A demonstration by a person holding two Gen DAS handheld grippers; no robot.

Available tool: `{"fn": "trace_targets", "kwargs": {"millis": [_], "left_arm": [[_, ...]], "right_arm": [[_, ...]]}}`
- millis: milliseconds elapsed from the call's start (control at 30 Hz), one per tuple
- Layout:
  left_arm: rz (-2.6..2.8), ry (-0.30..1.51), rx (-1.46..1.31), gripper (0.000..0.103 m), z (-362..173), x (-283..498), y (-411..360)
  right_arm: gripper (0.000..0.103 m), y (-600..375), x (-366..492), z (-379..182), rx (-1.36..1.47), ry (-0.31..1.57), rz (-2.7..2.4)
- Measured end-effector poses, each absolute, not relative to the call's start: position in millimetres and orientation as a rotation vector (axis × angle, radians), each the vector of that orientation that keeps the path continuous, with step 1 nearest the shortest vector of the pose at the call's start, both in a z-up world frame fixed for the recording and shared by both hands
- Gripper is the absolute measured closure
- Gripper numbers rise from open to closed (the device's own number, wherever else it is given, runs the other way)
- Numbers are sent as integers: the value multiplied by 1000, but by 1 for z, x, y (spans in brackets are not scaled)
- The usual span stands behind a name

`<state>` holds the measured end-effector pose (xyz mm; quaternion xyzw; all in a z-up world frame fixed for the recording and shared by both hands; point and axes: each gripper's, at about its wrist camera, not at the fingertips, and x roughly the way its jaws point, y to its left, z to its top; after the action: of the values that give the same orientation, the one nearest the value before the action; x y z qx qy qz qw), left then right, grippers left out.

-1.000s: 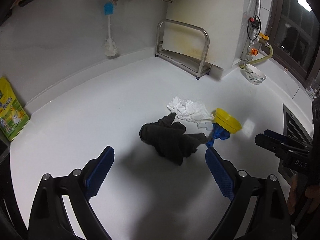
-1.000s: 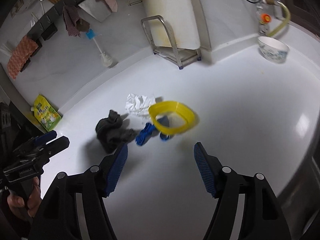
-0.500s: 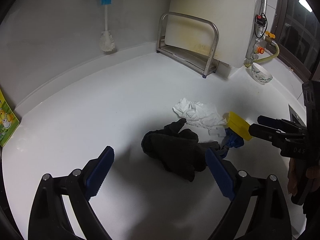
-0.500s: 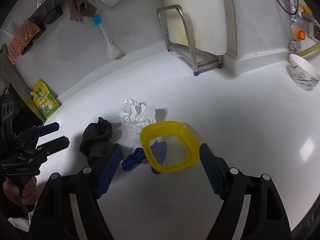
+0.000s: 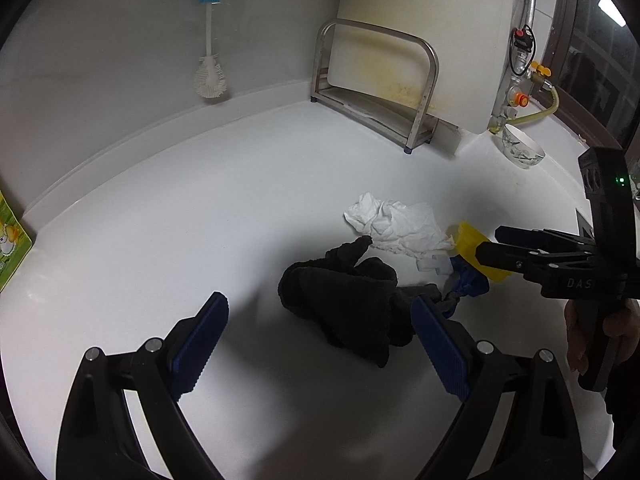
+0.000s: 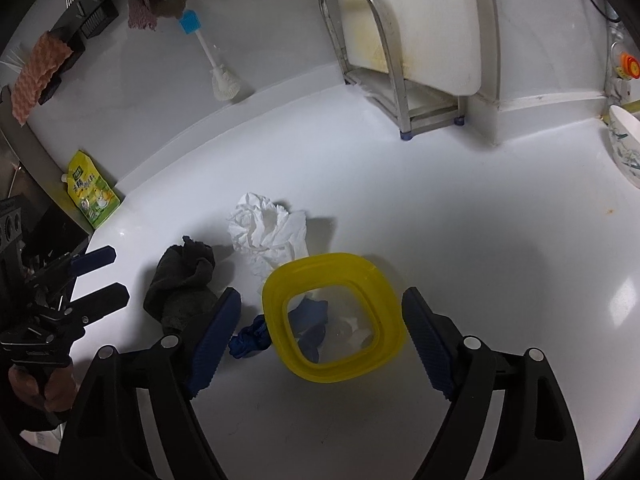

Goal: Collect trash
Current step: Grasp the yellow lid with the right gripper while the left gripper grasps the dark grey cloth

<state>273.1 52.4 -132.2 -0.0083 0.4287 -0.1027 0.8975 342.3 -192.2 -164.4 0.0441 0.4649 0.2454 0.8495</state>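
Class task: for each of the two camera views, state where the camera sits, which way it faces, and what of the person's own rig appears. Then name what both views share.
Left wrist: on the left gripper, facing the black cloth; the right gripper and hand enter at right.
Right wrist: on the right gripper, looking down at the yellow container; the left gripper enters at left.
Shared: cloth, crumpled tissue, container, metal rack.

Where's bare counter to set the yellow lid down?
Bare patches: between lid and bowl; between tissue and rack; left of the rag toward the pouch. Crowded where rag, tissue and lid bunch.
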Motion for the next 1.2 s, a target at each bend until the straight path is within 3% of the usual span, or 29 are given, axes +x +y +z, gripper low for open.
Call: {"fn": "trace_targets", "kwargs": {"millis": [500, 633, 1200], "left_arm": [[-220, 884, -14, 12, -130, 273, 51], [-217, 885, -12, 12, -131, 273, 51], [-219, 921, -22, 9, -141, 286, 38]], "right_arm": [[24, -188, 355, -176, 86, 1029, 523], [29, -190, 352, -174, 86, 992, 518], [31, -210, 319, -151, 179, 895, 454]]}}
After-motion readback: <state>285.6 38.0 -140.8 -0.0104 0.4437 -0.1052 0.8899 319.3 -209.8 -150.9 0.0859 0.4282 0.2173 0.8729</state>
